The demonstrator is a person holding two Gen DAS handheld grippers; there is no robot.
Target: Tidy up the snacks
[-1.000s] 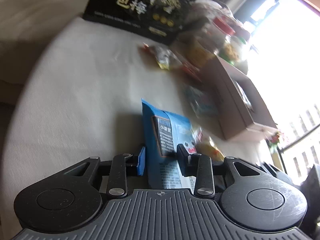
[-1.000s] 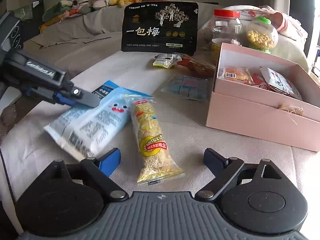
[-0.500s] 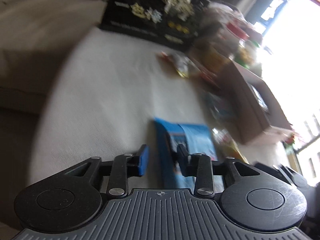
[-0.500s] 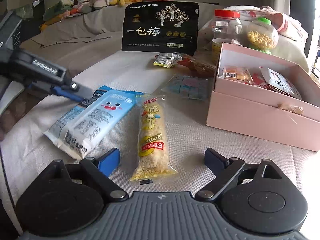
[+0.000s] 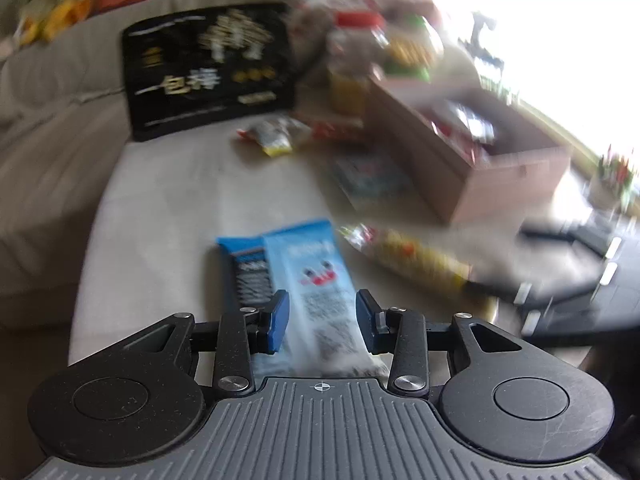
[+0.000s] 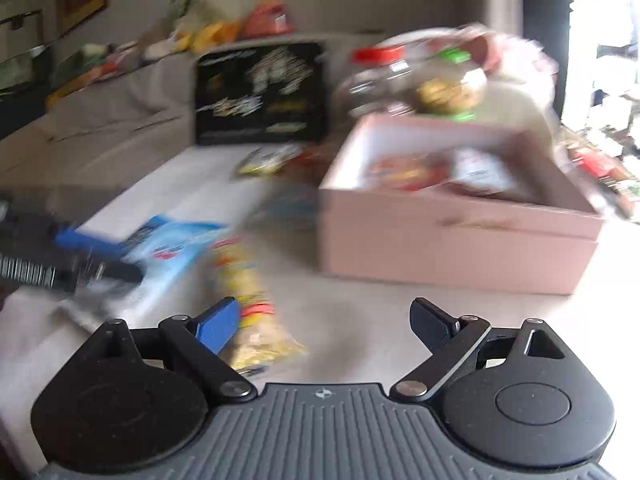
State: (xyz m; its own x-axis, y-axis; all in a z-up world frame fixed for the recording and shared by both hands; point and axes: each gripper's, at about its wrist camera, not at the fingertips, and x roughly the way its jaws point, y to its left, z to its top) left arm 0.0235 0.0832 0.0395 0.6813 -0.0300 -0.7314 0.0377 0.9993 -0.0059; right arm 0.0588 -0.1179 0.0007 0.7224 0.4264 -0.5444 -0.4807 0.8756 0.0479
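Note:
A light-blue snack packet [image 5: 312,276] with a cartoon face lies flat on the cloth-covered table. My left gripper [image 5: 322,320] is open, its fingers on either side of the packet's near end; it also shows in the right wrist view [image 6: 96,252] over the packet [image 6: 172,244]. A yellow puffed-snack stick [image 6: 248,300] lies right of the packet. My right gripper [image 6: 324,322] is wide open and empty, above the stick's near end. The open pink box [image 6: 460,232] holds several snacks.
A black gift box [image 6: 260,96] stands at the back. Jars [image 6: 380,76] with red and green lids stand behind the pink box. A small yellow packet [image 5: 272,136] and a flat blue packet [image 5: 372,176] lie mid-table. Sofa cushions lie left.
My left gripper let go of the blue packet, which now lies flat, and its fingers stand wider apart. Both views have swung and blurred; the right gripper moved closer to the pink box.

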